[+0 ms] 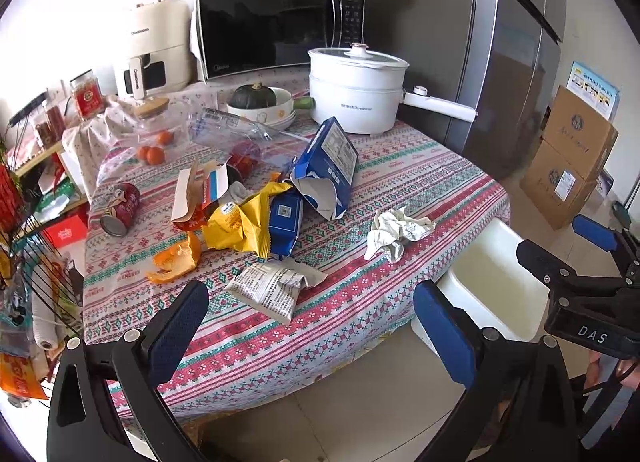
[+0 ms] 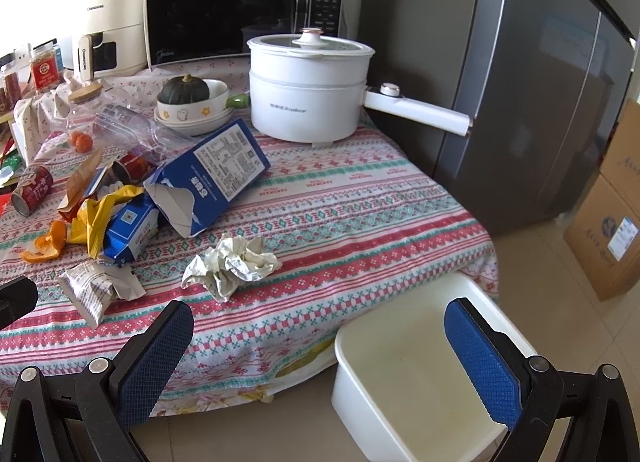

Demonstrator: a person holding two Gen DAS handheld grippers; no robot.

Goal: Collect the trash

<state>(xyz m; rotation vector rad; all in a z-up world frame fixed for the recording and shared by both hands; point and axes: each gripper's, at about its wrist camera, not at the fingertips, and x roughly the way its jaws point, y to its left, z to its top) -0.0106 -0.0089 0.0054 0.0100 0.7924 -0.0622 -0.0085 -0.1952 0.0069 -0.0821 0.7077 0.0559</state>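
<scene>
While my right gripper [image 2: 320, 366] hung spread wide and empty above the white bin [image 2: 404, 394] at the table's edge, the crumpled paper [image 2: 232, 262] lay ahead and to its left on the tablecloth [image 2: 360, 213]; my left gripper [image 1: 316, 326], equally spread, sat nearer the printed wrapper [image 1: 272, 290], so I judged the right claw closer to the paper
</scene>
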